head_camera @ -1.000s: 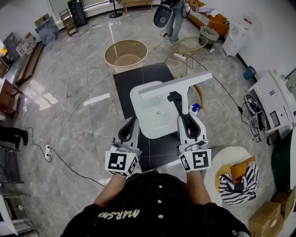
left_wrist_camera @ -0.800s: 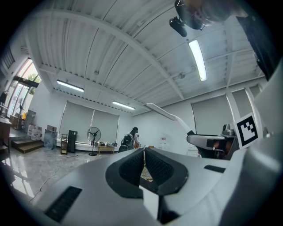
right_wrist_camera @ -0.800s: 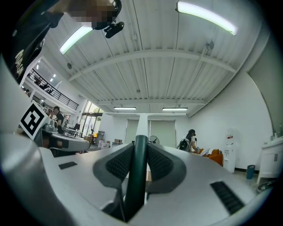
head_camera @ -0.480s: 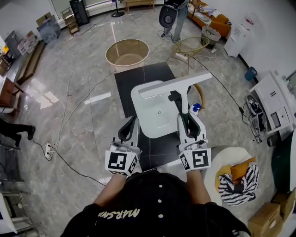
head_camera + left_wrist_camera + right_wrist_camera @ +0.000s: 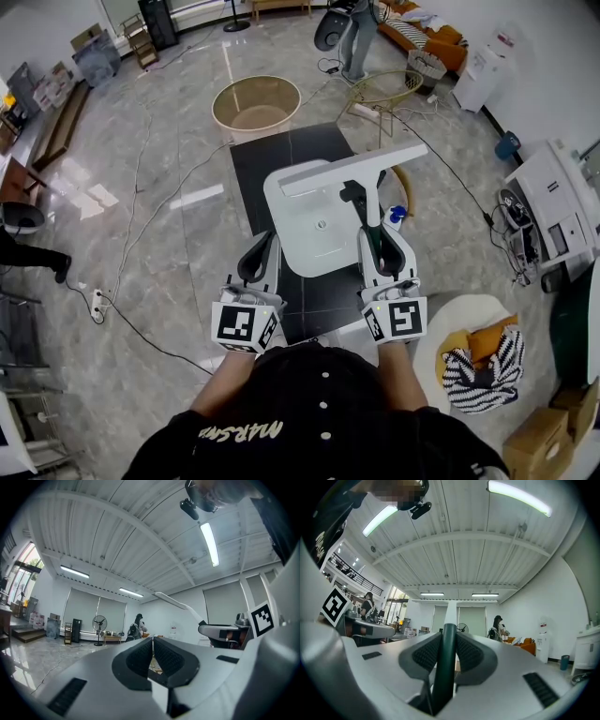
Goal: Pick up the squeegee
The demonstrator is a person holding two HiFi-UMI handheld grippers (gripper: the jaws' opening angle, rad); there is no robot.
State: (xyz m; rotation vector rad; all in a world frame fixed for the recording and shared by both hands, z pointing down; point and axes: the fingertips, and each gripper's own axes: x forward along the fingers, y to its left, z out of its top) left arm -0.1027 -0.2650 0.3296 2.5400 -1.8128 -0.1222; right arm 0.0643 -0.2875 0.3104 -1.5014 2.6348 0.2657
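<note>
Neither hand has moved since a second ago; only a person [image 5: 352,37] far across the room has shifted a little. As before, the right gripper [image 5: 379,246] stays clenched on the squeegee [image 5: 356,169]. The dark green handle [image 5: 446,663] is pinched between the pads and runs straight out along the jaws, so the shaft points forward and the pale blade lies crosswise above the white surface [image 5: 300,239], apparently clear of it. Alongside, the left gripper [image 5: 263,248] hovers with its jaws pressed together on nothing. By my reading the pick-up is made, and any further lift belongs to the right hand alone.
</note>
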